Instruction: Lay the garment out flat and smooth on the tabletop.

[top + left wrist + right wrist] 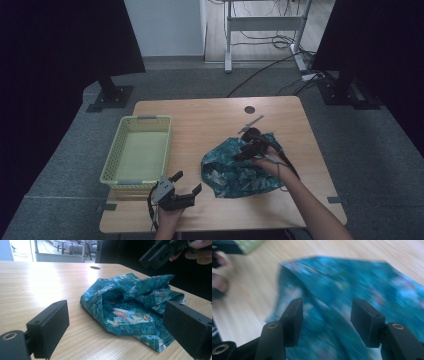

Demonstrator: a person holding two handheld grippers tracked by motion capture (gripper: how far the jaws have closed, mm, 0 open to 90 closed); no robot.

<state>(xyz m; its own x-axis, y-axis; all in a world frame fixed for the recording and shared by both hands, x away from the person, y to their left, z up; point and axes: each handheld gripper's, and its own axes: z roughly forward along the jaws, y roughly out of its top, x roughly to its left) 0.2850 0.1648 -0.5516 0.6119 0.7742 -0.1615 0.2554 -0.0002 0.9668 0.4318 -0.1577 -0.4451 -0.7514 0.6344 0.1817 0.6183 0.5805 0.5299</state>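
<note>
The teal patterned cloth (241, 170) lies crumpled on the wooden table (210, 120), in the right half and toward my side. Its print shows blue-green shapes with small red and cream patches, and I can read no label or writing on it. In the left gripper view the cloth (130, 312) is folded over itself, with one fold rising toward the back.

My right gripper (250, 150) is above the far part of the cloth, and my right hand (267, 164) holds it there. In the right gripper view, which is blurred, the right gripper (327, 317) has its jaws wide apart with the cloth (352, 285) under them and nothing between them. I cannot tell if they touch the fabric.

My left gripper (184, 186) is near the front edge of the table, just beside the left edge of the cloth but apart from it. Its jaws are also wide and empty in the left gripper view (115, 322), low over the wood.

A pale green plastic basket (116, 155) stands on the left part of the table, close behind my left gripper. A small dark round hole (249, 109) is in the table near the far edge. I see no brand or text anywhere.
</note>
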